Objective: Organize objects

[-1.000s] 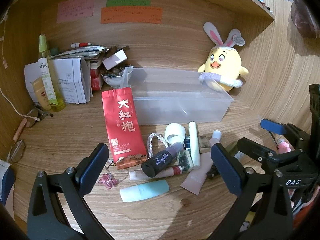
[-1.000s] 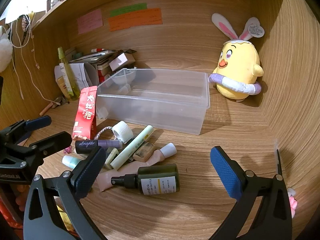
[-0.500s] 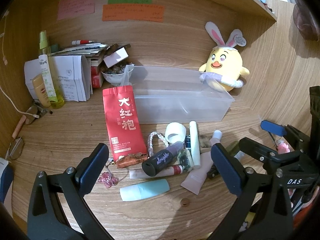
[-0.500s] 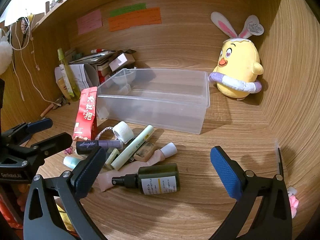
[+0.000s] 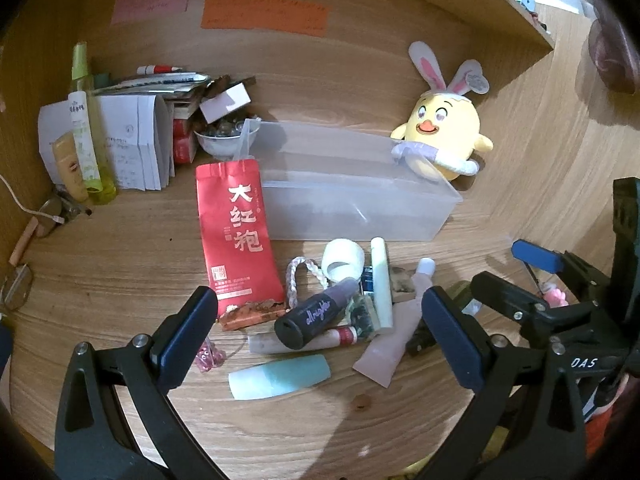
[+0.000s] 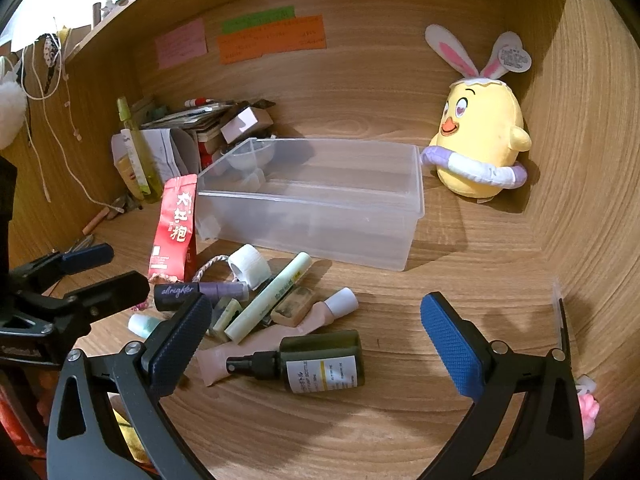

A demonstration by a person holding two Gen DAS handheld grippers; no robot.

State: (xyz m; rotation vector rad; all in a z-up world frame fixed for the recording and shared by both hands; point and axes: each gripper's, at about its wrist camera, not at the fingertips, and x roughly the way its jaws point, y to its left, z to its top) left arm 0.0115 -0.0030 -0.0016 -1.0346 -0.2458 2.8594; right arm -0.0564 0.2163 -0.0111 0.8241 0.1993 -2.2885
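- The clutter, a red tea pouch [image 5: 236,236], purple "allnighter" tube [image 5: 316,314], mint tube [image 5: 280,376] and dark spray bottle [image 6: 316,364], lies where it lay a second ago, just in front of the clear plastic bin [image 6: 320,200].
- Left gripper [image 5: 320,336], jaws wide apart, has crept slightly nearer the heap.
- Right gripper [image 6: 316,340] hangs open over the spray bottle, barely shifted.
- A yellow plush chick [image 6: 480,144] sits beside the bin.

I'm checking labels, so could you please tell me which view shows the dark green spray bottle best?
The right wrist view: the dark green spray bottle lies whole and unobstructed. In the left wrist view, only slivers show behind the gripper finger.
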